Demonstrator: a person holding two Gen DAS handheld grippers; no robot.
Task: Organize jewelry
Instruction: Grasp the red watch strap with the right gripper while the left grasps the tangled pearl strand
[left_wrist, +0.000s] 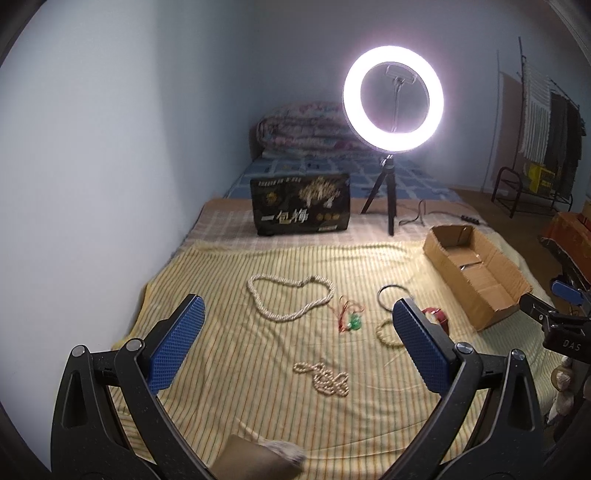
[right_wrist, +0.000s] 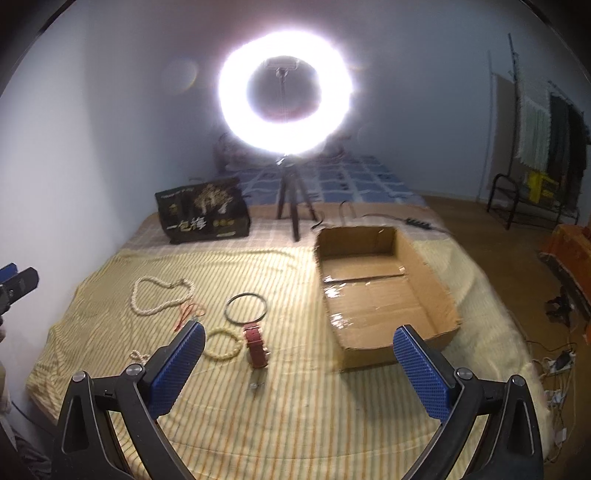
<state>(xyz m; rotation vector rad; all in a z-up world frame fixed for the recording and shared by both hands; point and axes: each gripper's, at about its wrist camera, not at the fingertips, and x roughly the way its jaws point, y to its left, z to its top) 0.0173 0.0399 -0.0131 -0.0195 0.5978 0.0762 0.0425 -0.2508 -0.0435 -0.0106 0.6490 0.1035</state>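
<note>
Jewelry lies on a yellow striped cloth (left_wrist: 229, 369). A twisted pearl necklace (left_wrist: 291, 297) (right_wrist: 162, 299) lies at the back. A red cord with a green pendant (left_wrist: 351, 319), a thin dark bangle (left_wrist: 393, 295) (right_wrist: 246, 308), a red watch (left_wrist: 437, 317) (right_wrist: 255, 345), a cream bead bracelet (left_wrist: 384, 334) (right_wrist: 221, 345) and a tangled pearl strand (left_wrist: 327, 378) lie near it. An open cardboard box (left_wrist: 476, 273) (right_wrist: 373, 291) sits to the right. My left gripper (left_wrist: 297, 332) is open above the tangled strand. My right gripper (right_wrist: 297, 354) is open above the cloth, near the watch.
A lit ring light on a tripod (left_wrist: 393, 99) (right_wrist: 286, 92) and a black printed package (left_wrist: 301, 205) (right_wrist: 203, 212) stand behind the cloth. A folded quilt (left_wrist: 303, 127) lies at the bed's far end. A wall runs on the left; clothes rack (right_wrist: 535, 155) on the right.
</note>
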